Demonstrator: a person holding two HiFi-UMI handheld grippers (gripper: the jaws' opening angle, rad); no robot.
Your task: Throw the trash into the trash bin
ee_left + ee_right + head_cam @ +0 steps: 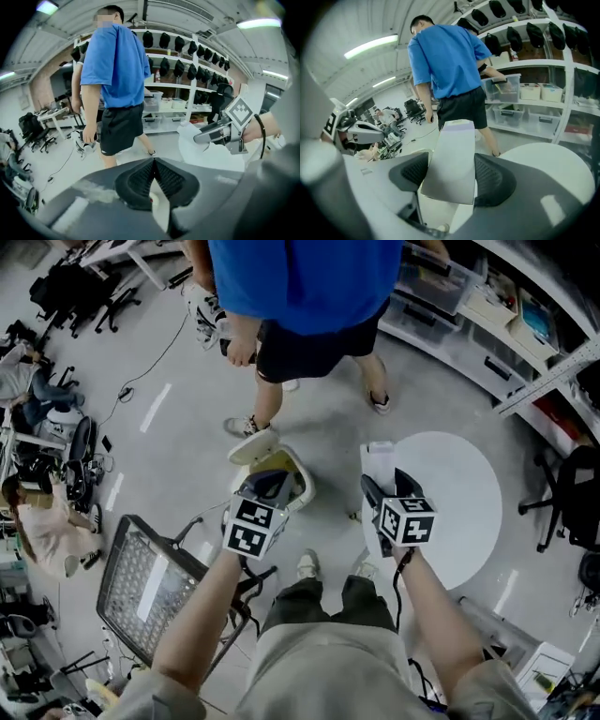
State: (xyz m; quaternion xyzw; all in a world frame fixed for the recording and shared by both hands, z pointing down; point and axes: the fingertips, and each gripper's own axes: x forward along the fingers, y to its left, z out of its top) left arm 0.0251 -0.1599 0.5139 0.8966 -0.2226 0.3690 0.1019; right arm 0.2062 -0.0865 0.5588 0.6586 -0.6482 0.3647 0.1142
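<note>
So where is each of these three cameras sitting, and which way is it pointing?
Head view: on the wearer's head, looking steeply down at the bin and table; forearms, legs, left claw and right claw show.
Left gripper view: on the left claw, facing a bystander in blue and shelves; the right claw shows.
Right gripper view: on the right claw, past its held box, facing the bystander; left claw shows.
Shared: both gripper views see the bystander.

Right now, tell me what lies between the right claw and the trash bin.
Head view: only bare floor between the right claw and the trash bin.
</note>
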